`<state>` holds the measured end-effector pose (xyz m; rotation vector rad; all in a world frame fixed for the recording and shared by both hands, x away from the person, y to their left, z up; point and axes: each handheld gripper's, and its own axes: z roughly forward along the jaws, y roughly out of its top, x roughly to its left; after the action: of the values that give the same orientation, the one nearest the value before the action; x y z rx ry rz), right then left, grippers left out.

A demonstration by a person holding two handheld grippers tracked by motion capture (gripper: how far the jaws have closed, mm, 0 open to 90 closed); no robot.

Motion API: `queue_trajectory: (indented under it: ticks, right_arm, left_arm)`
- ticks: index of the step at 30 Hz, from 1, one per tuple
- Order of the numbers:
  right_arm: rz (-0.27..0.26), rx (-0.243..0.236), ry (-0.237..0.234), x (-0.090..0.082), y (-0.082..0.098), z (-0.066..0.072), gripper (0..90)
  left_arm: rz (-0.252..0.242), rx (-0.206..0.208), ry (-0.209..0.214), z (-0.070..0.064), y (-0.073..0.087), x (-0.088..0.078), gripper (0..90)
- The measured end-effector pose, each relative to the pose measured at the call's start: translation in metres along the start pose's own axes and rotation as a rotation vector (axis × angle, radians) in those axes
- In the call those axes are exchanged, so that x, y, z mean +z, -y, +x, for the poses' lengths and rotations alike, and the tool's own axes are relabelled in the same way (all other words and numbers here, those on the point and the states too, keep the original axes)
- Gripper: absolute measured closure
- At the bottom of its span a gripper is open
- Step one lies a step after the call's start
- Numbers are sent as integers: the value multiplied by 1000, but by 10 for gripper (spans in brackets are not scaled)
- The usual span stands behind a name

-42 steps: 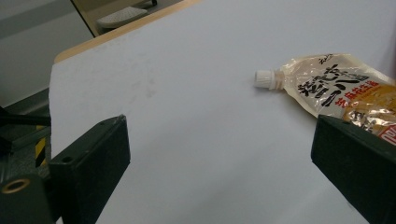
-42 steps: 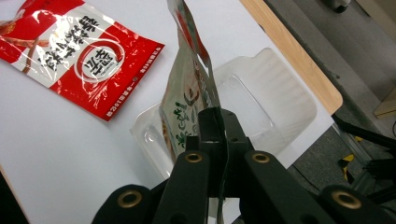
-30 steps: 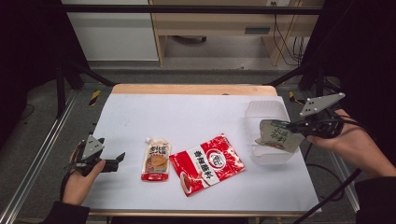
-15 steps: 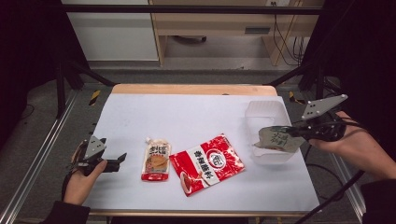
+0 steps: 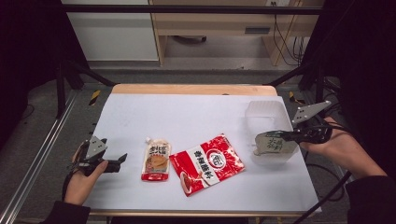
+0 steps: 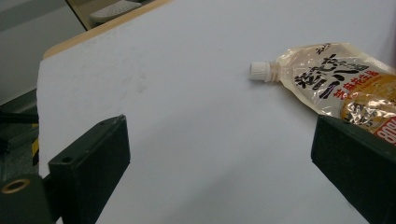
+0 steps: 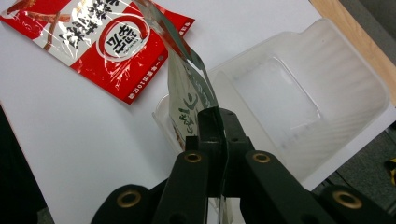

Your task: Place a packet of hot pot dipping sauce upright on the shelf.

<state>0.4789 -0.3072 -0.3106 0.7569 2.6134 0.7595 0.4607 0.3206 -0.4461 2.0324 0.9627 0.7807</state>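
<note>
We look from the high view forward and down over the whole white table (image 5: 196, 116), from above its near edge. Our left gripper view sits low and close to the table top, facing along its own black jaws toward the spouted pouch (image 6: 336, 79), which the high view also shows (image 5: 156, 161). Our right gripper view looks steeply down from close above the clear tray (image 7: 299, 93); it shares that tray (image 5: 266, 109) and the red packet (image 7: 98, 42) beside it with the high view (image 5: 208, 163).

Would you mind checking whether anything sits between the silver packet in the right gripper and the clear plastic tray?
Nothing visible does. The silver packet, pinched in the right gripper, hangs above the clear plastic tray's near end; the tray looks empty.
</note>
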Motion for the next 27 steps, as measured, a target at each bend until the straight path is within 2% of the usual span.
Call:
queue_trajectory:
  ticks: [5,8,12,14,19,23,27]
  right_arm:
    - [9,10,-2,10,7,0,875]
    - [-11,31,6,10,10,0,843]
    - [-21,43,46,6,11,2,694]
    - [-46,56,65,2,10,5,564]
    - [-83,29,113,-5,2,18,358]
    - [-110,12,138,-5,-7,29,268]
    - [-123,18,150,0,-19,42,240]
  left_arm:
    - [8,7,7,-2,0,1,46]
    - [10,8,11,-2,0,1,46]
    - [14,13,14,-3,0,2,46]
    - [12,11,15,-3,0,2,46]
    - [20,16,17,-4,0,3,46]
    - [27,22,20,-4,0,3,46]
    - [27,20,22,-4,0,4,46]
